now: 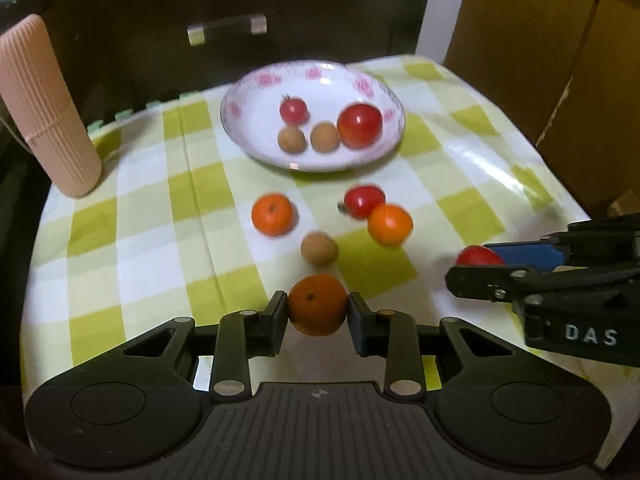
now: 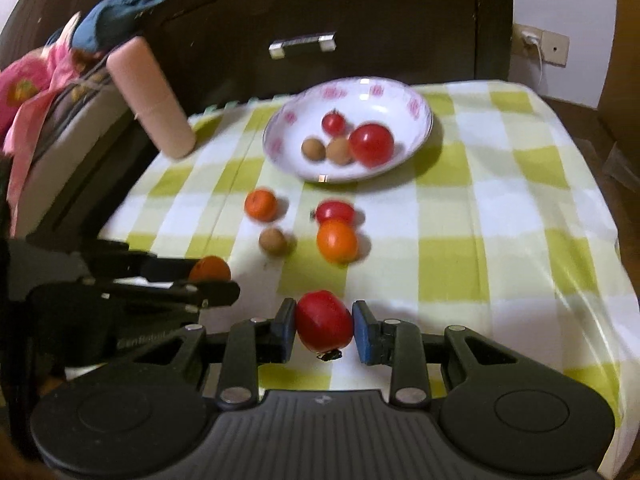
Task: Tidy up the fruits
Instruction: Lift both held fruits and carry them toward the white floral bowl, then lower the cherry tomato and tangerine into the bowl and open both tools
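Note:
My left gripper [image 1: 317,308] is shut on an orange [image 1: 317,304], near the table's front. My right gripper [image 2: 325,324] is shut on a red tomato [image 2: 324,320]; it shows at the right of the left wrist view [image 1: 478,258]. A white floral bowl [image 1: 256,136] at the back holds a large tomato [image 1: 359,125], a small tomato [image 1: 293,110] and two brown round fruits [image 1: 292,139]. Loose on the cloth are two oranges [image 1: 273,215] [image 1: 390,224], a tomato [image 1: 363,201] and a brown fruit [image 1: 319,249].
A pink ribbed cylinder [image 1: 44,108] stands at the table's back left. A dark drawer cabinet [image 1: 224,28] is behind the table. Cardboard [image 1: 540,60] stands to the right. Clothes [image 2: 40,80] lie to the left. The checked cloth [image 1: 140,240] drops off at the edges.

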The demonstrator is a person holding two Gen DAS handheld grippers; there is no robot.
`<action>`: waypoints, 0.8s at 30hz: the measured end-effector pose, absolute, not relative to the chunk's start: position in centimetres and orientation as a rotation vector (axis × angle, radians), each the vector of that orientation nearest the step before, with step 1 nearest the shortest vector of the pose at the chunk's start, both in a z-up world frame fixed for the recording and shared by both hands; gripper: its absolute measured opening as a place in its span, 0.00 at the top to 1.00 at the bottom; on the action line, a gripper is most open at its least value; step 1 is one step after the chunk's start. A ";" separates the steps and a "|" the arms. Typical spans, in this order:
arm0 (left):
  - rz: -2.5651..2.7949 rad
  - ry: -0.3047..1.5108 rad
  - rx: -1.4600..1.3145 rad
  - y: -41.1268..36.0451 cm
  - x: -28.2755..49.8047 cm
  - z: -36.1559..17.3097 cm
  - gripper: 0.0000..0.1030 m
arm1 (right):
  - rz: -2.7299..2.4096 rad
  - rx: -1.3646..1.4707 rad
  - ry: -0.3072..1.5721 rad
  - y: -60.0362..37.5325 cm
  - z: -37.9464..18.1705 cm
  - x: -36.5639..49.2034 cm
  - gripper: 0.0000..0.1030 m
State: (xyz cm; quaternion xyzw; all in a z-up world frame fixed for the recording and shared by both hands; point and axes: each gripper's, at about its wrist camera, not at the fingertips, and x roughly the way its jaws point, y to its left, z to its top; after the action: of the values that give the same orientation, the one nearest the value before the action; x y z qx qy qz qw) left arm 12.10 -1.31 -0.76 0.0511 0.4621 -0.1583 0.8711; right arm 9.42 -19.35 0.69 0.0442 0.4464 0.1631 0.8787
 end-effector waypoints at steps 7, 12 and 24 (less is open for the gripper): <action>-0.331 0.937 0.083 -1.7 14.6 0.2 0.61 | 0.338 0.124 0.903 -19.0 1.5 12.4 0.72; -0.322 0.921 0.064 -1.8 16.5 0.5 0.61 | 0.328 0.144 0.886 -19.1 1.9 14.5 0.71; -0.318 0.915 0.057 -2.2 18.5 0.7 0.63 | 0.312 0.174 0.873 -19.7 1.8 17.3 0.71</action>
State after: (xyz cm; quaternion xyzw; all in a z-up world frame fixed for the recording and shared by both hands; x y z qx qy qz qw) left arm 18.55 -2.18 0.65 0.0272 0.4397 -0.1526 0.8847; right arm 17.34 -19.73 1.77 0.0839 0.4206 0.1500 0.8908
